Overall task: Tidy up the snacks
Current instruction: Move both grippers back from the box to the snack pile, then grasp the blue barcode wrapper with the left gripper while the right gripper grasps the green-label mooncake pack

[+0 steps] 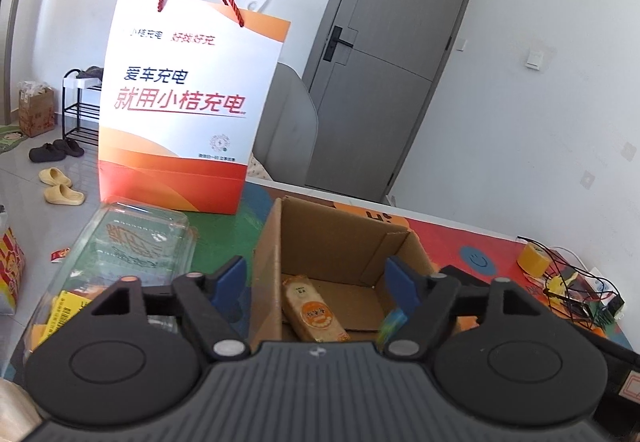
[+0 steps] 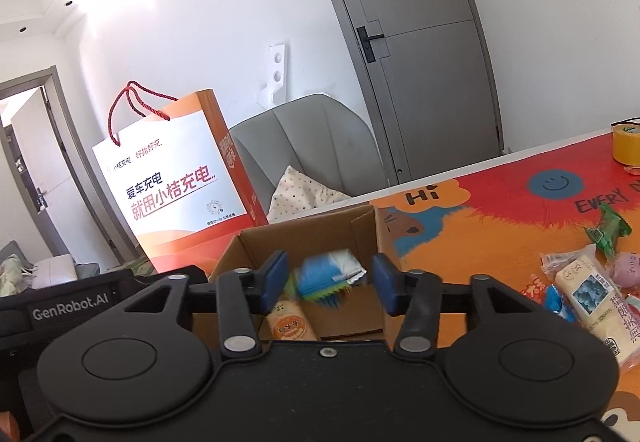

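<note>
An open cardboard box [image 1: 332, 238] [image 2: 304, 238] stands on the colourful table mat. A beige snack packet with an orange label [image 1: 312, 306] [image 2: 290, 322] lies on its floor. My left gripper [image 1: 316, 282] hovers over the box's near left wall, open wide with nothing between its pads. My right gripper [image 2: 330, 282] hangs open above the box. A blurred blue, green and white packet [image 2: 326, 278] sits in the gap between its pads, apart from both. In the left wrist view the same blurred packet [image 1: 390, 324] shows by the right finger.
A white and orange paper bag [image 1: 184, 102] [image 2: 176, 178] stands behind the box. A clear plastic clamshell [image 1: 132, 242] lies left of it. Several wrapped snacks [image 2: 592, 294] lie on the mat at the right. A yellow tape roll [image 1: 534, 258] [image 2: 626, 146] and wires [image 1: 576, 290] sit far right.
</note>
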